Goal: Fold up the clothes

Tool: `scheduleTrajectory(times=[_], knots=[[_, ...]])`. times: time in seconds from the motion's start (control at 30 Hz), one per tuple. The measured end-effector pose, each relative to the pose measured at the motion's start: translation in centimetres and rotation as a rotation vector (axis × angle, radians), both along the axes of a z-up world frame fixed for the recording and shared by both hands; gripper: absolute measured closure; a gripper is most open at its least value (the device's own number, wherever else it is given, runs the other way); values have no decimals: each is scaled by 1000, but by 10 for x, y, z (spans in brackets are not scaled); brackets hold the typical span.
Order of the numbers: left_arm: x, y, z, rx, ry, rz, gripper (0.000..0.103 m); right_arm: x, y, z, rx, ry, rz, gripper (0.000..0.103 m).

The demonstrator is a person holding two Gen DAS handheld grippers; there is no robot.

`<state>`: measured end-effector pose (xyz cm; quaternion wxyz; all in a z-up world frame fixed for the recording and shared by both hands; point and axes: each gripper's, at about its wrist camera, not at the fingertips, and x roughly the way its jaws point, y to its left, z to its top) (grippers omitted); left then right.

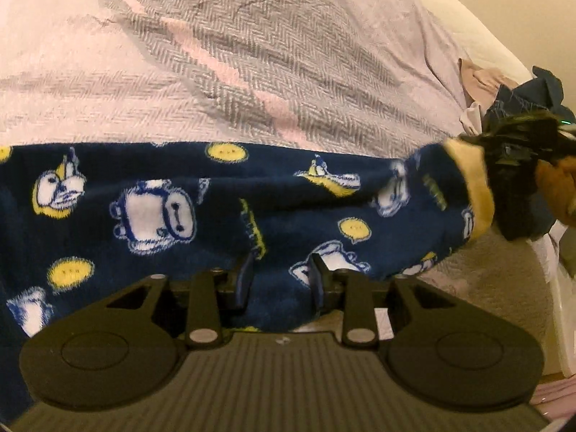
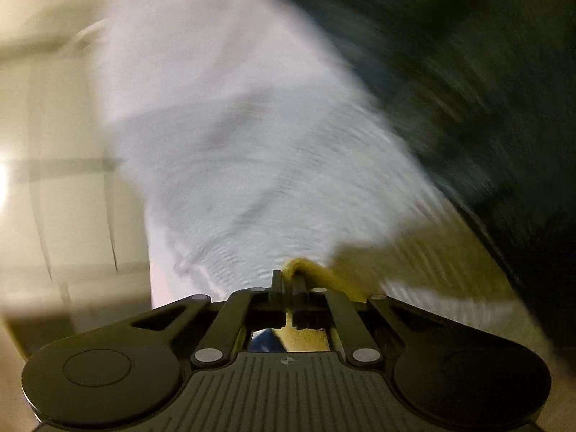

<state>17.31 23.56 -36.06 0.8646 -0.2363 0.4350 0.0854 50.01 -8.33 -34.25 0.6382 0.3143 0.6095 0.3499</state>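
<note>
L gripper (image 1: 280, 273) clamps navy cartoon-print fleece (image 1: 201, 216) lying on herringbone blanket (image 1: 252, 72); R gripper (image 2: 288, 280) closed on fleece's yellow cuff (image 2: 306, 270).

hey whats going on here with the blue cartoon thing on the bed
A person is folding clothes on a bed with a hand-held gripper in each hand. The navy fleece garment, printed with cartoon figures, lies stretched across the herringbone bedspread. The right hand-held gripper is shut on the garment's yellow cuff. The left hand-held gripper has the fleece's near edge between its fingers, which look closed on a bunch of it. A pile of other clothes sits off to the side.
</note>
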Motion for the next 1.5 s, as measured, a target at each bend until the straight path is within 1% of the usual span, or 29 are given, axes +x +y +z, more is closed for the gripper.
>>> scheduleTrajectory(times=[0.07, 0.13, 0.17, 0.2, 0.23, 0.27, 0.3, 0.33, 0.4, 0.43, 0.53, 0.57, 0.63, 0.7, 0.77, 0.8, 0.83, 0.87, 0.93, 0.97, 1.03, 1.1, 1.13, 1.17, 1.27, 1.3, 1.4, 1.5], knots=[[0, 2, -2, -10, -1, -1, 76, -15, -4, 17, -37, -247, 77, 102], [2, 2, -4, -10, 3, -9, 76, -26, 5, 8, -274, -364, 140, 102], [4, 2, -4, -6, 7, -14, 76, -31, 11, -1, -341, -404, 154, 101], [4, 3, -2, -2, 11, -22, 76, -36, 17, -6, -380, -446, 156, 101], [4, 3, 0, 0, 12, -26, 76, -39, 25, -3, -402, -486, 154, 95], [4, 3, 1, 3, 12, -29, 76, -43, 33, 0, -425, -527, 150, 84], [3, 4, 3, 4, 12, -33, 76, -47, 40, 6, -451, -582, 134, 64], [1, 5, 6, 2, 12, -34, 76, -52, 46, 12, -478, -636, 117, 55], [-4, 9, 14, -3, 6, -32, 76, -63, 58, 28, -549, -754, 87, 54], [-8, 12, 20, -4, -5, -26, 76, -71, 65, 35, -588, -796, 79, 54], [-17, 20, 32, 8, -30, 8, 76, -99, 76, 51, -488, -870, 151, 54], [-19, 23, 32, 22, -26, 28, 76, -110, 85, 50, -455, -860, 216, 54], [-23, 30, 29, 47, -14, 67, 76, -136, 108, 39, -421, -862, 378, 54], [-25, 35, 16, 57, 30, 102, 76, -164, 126, 17, -447, -906, 524, 54], [-28, 35, 2, 46, 74, 105, 77, -176, 123, -8, -623, -1019, 570, 54], [-31, 29, 2, 60, 69, 91, 77, -181, 121, -19, -711, -1073, 588, 54], [-34, 24, 3, 73, 63, 75, 77, -179, 112, -22, -781, -1103, 554, 54], [-38, 19, 6, 82, 55, 56, 77, -170, 101, -19, -808, -1086, 496, 54], [-45, 12, 11, 82, 44, 51, 77, -158, 94, -8, -761, -998, 446, 53], [-47, 10, 14, 77, 33, 69, 77, -154, 93, -1, -739, -963, 426, 53], [-51, 10, 15, 68, 12, 112, 75, -164, 100, 15, -670, -1010, 418, 53], [-54, 10, 8, 46, 16, 171, 76, -178, 108, 21, -604, -1053, 463, 53], [-55, 8, 5, 26, 27, 201, 76, -178, 109, 19, -633, -1030, 456, 52], [-58, 4, 8, 26, 21, 214, 76, -179, 109, 16, -661, -1008, 448, 52], [-78, -11, 28, 65, -33, 200, 75, -180, 111, 7, -745, -939, 424, 52], [-95, -12, 32, 54, -37, 244, 74, -180, 112, 5, -770, -917, 416, 52], [-148, -13, 44, 23, -46, 381, 74, -194, 117, 36, -733, -898, 370, 52], [-231, -8, 48, 27, -7, 580, 74, -225, 146, 54, -659, -880, 437, 52]])
